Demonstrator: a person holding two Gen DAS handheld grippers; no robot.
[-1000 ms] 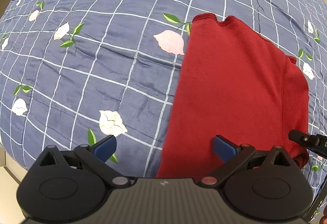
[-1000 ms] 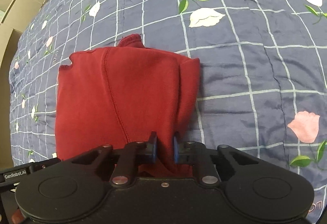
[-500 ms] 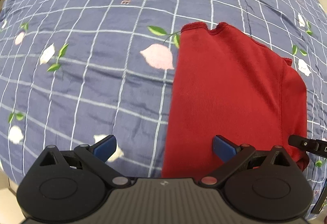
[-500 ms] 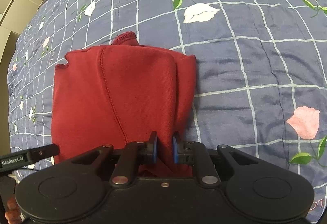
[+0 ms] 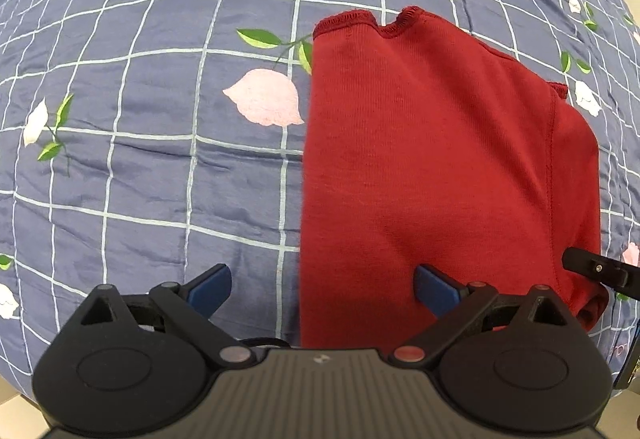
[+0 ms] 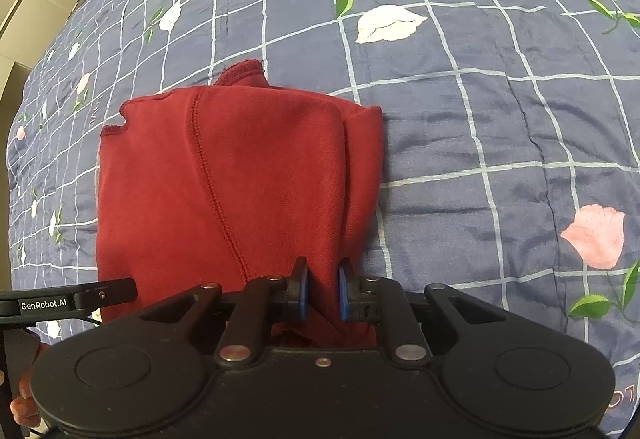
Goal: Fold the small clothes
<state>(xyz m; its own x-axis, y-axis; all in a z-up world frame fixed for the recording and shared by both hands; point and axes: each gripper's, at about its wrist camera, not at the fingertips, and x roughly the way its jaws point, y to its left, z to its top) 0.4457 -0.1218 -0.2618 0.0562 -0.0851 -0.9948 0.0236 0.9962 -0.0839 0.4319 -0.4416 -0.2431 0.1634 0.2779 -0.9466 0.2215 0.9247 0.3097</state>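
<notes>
Red knit fabric, a small garment [image 5: 432, 167] already folded into a rough rectangle, lies on a bed under a blue checked quilt [image 5: 160, 119] printed with pink and white flowers. Its ribbed hem edge points away from both cameras, and a stitched seam runs down its upper layer.

The right hand-held gripper [image 6: 322, 291] has its blue pads nearly closed, with a bunched near corner of the garment pinched between them; the cloth rises slightly into the jaws there. The left hand-held gripper [image 5: 322, 285] stands wide open, empty, hovering low at the garment's near edge: one pad [image 5: 210, 289] sits over bare quilt, the other over the red cloth, so the garment's left border runs between them. Both tools point roughly the same way, forward and downward across the bed, side by side; each one's tip shows at the edge of the other's view. A bit of the person's hand shows at the lower left of the right wrist view.

My reading is that another fold is being set up, with one near corner secured and the other not yet taken. The next move probably calls for the left tool to drop onto the near left corner and close, so both corners can be carried together towards the far hem without the layers sliding apart.
</notes>
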